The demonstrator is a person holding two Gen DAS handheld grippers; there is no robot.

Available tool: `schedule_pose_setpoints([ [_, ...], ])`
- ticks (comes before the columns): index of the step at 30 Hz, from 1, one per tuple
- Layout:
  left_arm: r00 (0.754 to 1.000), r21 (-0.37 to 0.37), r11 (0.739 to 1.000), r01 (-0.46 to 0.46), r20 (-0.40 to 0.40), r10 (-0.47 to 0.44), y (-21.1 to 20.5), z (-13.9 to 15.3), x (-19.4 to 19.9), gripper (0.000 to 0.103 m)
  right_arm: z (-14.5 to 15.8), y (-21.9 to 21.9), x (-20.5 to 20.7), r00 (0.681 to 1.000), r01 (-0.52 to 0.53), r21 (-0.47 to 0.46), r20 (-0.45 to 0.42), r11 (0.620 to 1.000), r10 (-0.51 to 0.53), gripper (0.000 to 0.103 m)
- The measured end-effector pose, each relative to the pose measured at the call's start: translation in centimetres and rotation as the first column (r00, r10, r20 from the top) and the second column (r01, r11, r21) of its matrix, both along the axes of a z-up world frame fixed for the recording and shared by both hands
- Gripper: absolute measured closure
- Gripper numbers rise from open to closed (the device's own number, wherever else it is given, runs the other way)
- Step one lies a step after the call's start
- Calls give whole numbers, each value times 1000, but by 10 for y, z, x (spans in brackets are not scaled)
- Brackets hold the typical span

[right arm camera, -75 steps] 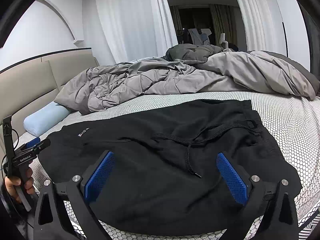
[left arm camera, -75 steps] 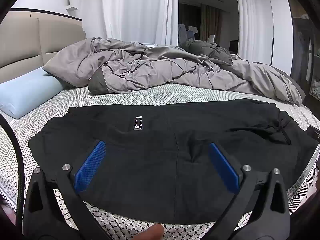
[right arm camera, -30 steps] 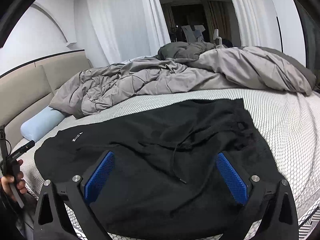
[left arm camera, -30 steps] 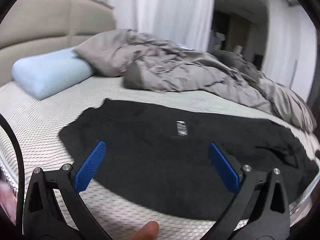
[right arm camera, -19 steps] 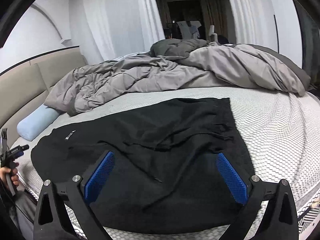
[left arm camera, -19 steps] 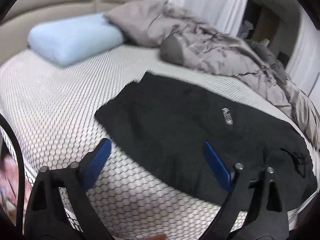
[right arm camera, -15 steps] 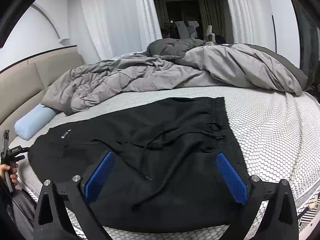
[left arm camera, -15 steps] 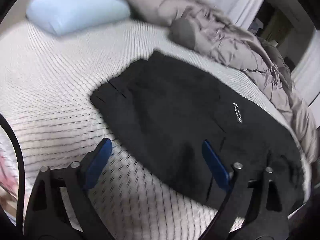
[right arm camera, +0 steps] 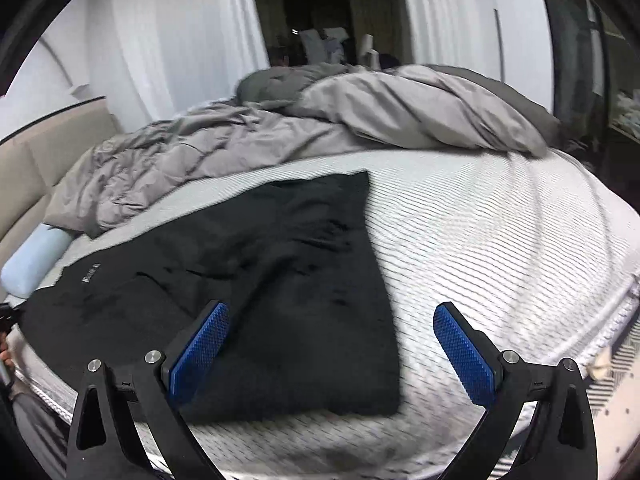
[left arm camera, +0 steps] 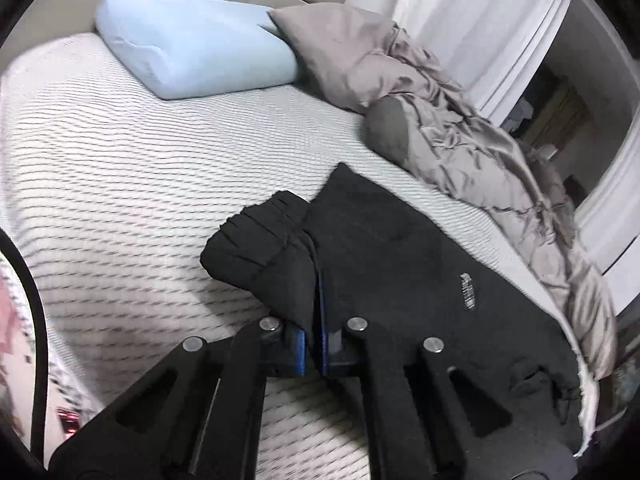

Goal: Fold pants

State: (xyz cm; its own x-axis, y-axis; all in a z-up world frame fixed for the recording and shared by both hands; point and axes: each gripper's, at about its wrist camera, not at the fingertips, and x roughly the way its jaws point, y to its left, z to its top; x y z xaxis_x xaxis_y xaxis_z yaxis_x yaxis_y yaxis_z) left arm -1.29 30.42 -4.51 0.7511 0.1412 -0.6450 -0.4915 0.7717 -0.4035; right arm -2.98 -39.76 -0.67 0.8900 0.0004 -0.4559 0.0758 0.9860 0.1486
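Black pants [left arm camera: 400, 272] lie spread across the white patterned bed, also shown in the right wrist view [right arm camera: 280, 264]. My left gripper [left arm camera: 313, 322] is shut on the cuff end of the pants, and the cloth bunches up just past the blue pads. My right gripper [right arm camera: 328, 344] is open and empty, hovering above the waistband end near the bed's front edge; its left pad is over the black cloth and its right pad is over bare mattress.
A crumpled grey duvet [right arm camera: 320, 120] lies along the far side of the bed. A light blue pillow [left arm camera: 192, 48] rests by the beige headboard. The mattress edge [right arm camera: 600, 316] drops off at the right.
My left gripper has swung to the pants' cuff end and closed on it, lifting a bunch of cloth. My right gripper has shifted toward the waistband end and stays open.
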Motion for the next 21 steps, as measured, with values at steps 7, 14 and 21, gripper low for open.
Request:
schedule_pose_setpoints([
  [7, 1000, -20, 1000, -14, 6, 14, 4, 6, -25, 101, -27, -59, 15, 988, -15, 299, -141, 954, 60, 2],
  [14, 999, -8, 999, -34, -13, 34, 11, -2, -24, 101, -63, -71, 40, 953, -99, 569, -182, 816, 242, 16],
  [21, 1000, 5, 1000, -21, -3, 21, 4, 3, -17, 101, -42, -50, 63, 964, -81, 450, -191, 889, 184, 57],
])
